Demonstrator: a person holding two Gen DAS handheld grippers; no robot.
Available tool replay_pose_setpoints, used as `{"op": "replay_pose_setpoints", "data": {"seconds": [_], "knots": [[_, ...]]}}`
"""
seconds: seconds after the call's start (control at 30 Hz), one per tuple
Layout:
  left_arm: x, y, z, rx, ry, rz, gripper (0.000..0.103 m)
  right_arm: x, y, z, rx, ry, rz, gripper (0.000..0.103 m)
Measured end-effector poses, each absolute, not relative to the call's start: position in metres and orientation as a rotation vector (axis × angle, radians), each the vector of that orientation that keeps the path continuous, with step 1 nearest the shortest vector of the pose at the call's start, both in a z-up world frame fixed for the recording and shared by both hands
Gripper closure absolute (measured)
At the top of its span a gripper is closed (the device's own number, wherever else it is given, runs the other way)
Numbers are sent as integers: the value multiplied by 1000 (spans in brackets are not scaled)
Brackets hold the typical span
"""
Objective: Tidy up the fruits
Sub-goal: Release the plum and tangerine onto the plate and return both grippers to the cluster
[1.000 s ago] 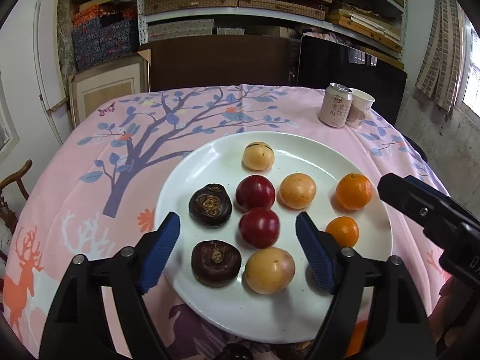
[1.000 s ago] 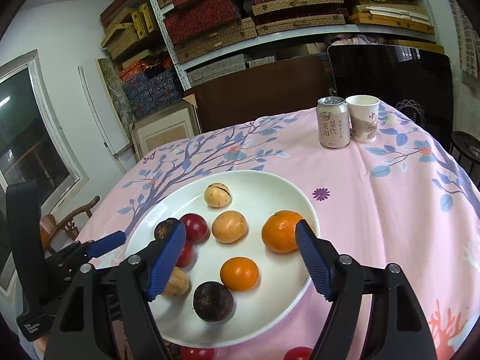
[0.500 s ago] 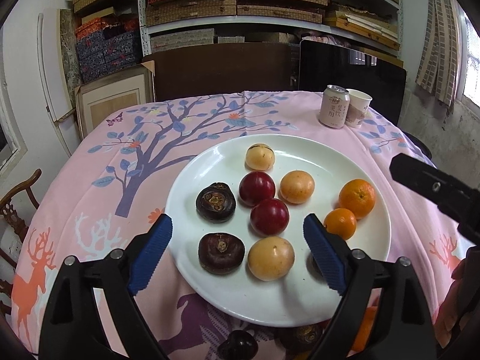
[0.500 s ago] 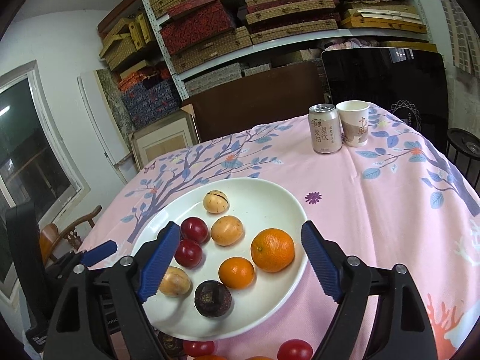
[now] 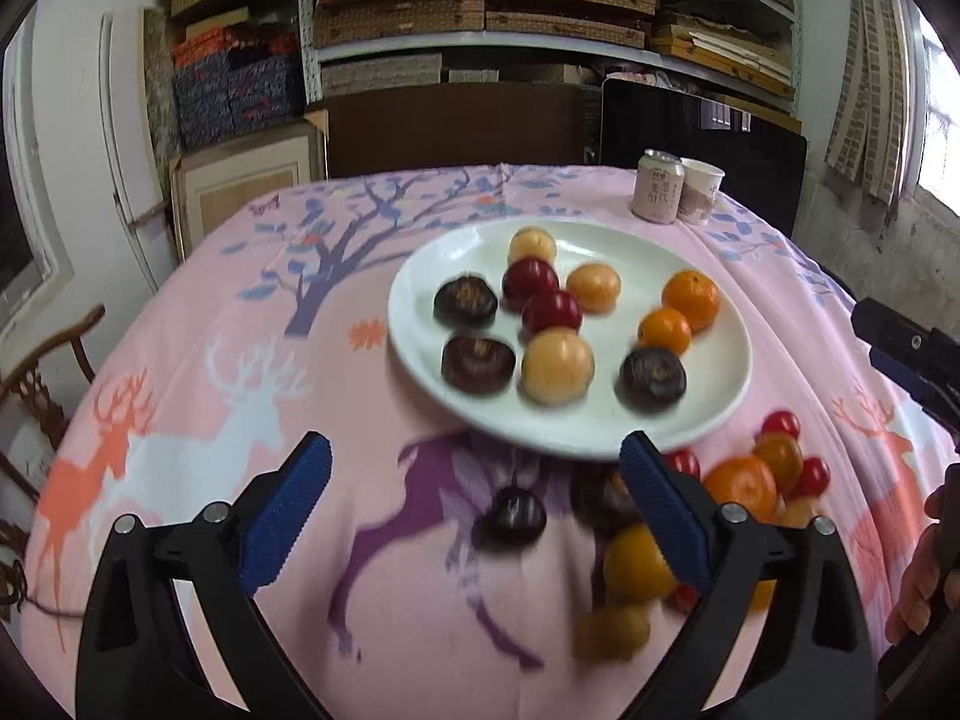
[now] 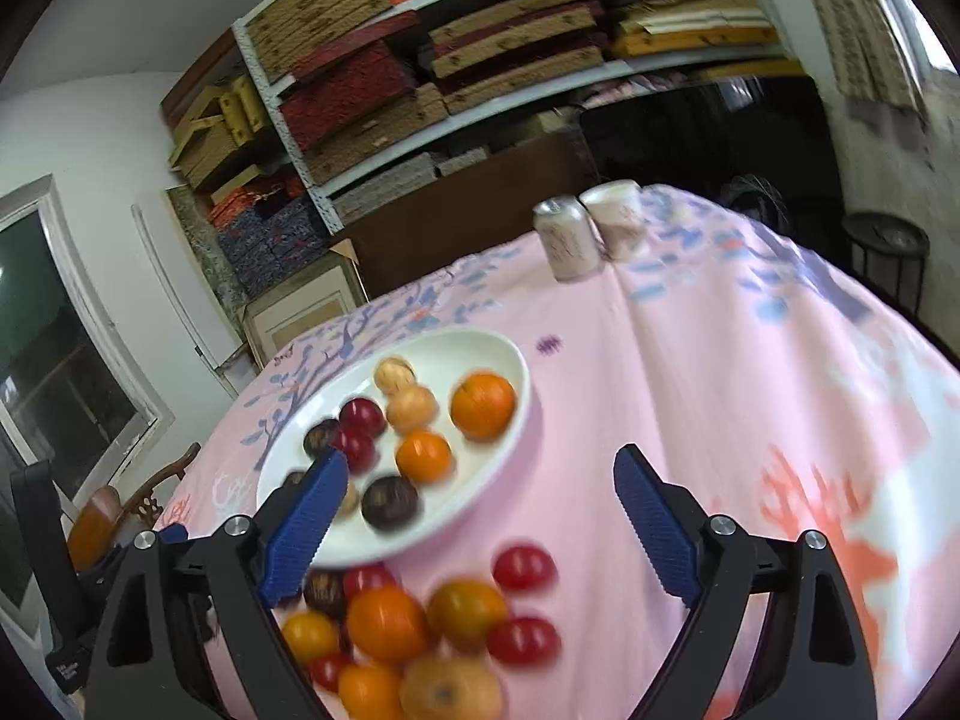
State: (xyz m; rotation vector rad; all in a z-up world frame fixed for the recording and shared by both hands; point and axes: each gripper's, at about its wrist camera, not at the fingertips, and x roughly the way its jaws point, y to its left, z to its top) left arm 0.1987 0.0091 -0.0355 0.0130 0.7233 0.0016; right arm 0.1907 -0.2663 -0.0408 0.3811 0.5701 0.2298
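Note:
A white plate (image 5: pixel 708 372) in the middle of the pink cloth holds dark purple fruits (image 5: pixel 465 302), red ones (image 5: pixel 530 283), yellow ones (image 5: pixel 558 366) and two oranges (image 5: pixel 690 300). Nearer to me a loose pile of fruit (image 5: pixel 739 483) lies on the cloth, with a dark fruit (image 5: pixel 509 517) apart at its left. My left gripper (image 5: pixel 474 456) hovers short of the plate, jaws opening, gripping nothing. In the right wrist view my right gripper (image 6: pixel 480 462) hangs over the same pile (image 6: pixel 420 630) beside the plate (image 6: pixel 468 354), jaws opening and holding nothing.
A drink can (image 5: pixel 659 195) and a paper cup (image 5: pixel 699 191) stand at the table's far right. A wooden chair (image 5: pixel 42 372) stands left of the table. Shelves of boxes (image 5: pixel 480 12) fill the back wall. A hand (image 5: pixel 924 570) shows at the lower right.
Both grippers have drawn back from the plate and their jaws have widened. The loose pile of fruit near the table's front has come into view. The right view has tilted.

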Motion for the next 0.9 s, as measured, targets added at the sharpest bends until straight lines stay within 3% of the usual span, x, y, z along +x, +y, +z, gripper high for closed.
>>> {"op": "replay_pose_setpoints", "data": {"seconds": [0.17, 0.77, 0.83, 0.9], "knots": [[168, 15, -50, -1, 763, -23, 8, 163, -287, -50, 453, 562, 205, 5], [153, -14, -69, 75, 877, -202, 5, 168, -301, -66, 547, 623, 183, 5], [157, -17, -73, 83, 902, -211, 7, 170, -300, -67, 548, 634, 184, 4], [159, -17, -75, 79, 913, -222, 25, 171, -299, -68, 545, 641, 185, 4]]}}
